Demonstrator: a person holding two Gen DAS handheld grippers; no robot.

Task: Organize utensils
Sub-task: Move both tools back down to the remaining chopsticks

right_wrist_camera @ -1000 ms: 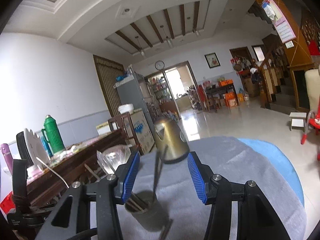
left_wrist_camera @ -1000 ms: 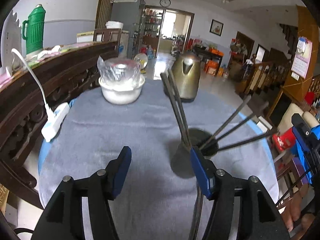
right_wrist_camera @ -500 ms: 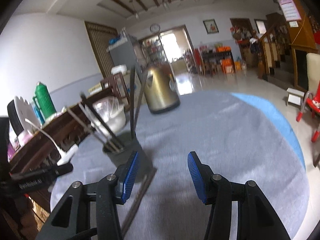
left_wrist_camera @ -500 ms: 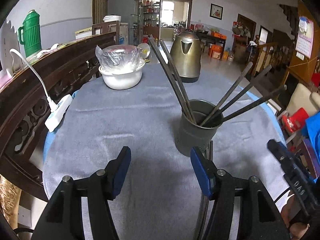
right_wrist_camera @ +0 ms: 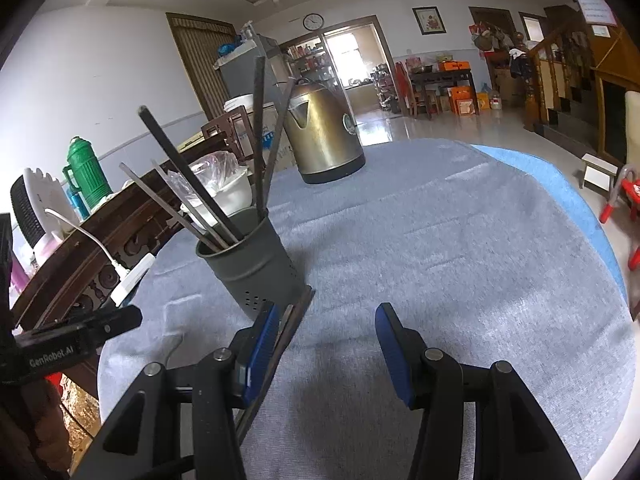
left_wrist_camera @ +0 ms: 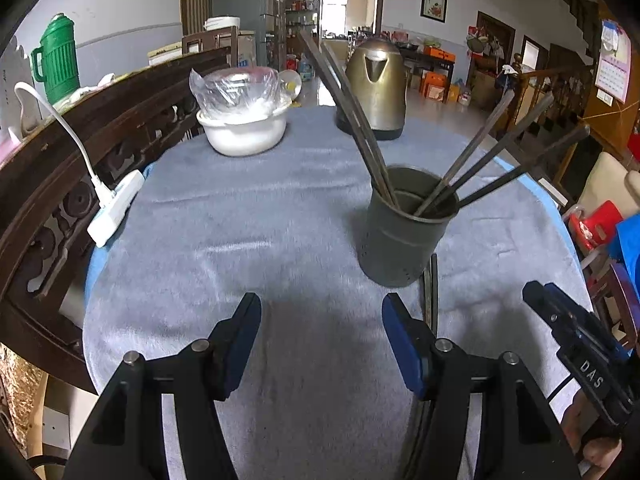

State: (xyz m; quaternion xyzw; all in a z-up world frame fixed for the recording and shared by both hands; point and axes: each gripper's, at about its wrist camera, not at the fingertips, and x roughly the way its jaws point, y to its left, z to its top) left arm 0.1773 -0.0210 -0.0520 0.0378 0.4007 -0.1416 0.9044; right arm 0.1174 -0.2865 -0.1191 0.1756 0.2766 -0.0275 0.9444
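Standing upright on the grey cloth (left_wrist_camera: pixel 280 220), the holder (left_wrist_camera: pixel 404 232) is seen with chopsticks (left_wrist_camera: pixel 480 160) inside. Both the left gripper (left_wrist_camera: pixel 322 340) and right gripper (right_wrist_camera: pixel 326 344) are held spread apart, nothing pinched.

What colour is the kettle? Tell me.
Brassy gold with a dark base; the kettle shows best in the right wrist view.

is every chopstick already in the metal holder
No: a pair of chopsticks lies flat on the grey cloth beside the metal holder, while the rest stand inside it.
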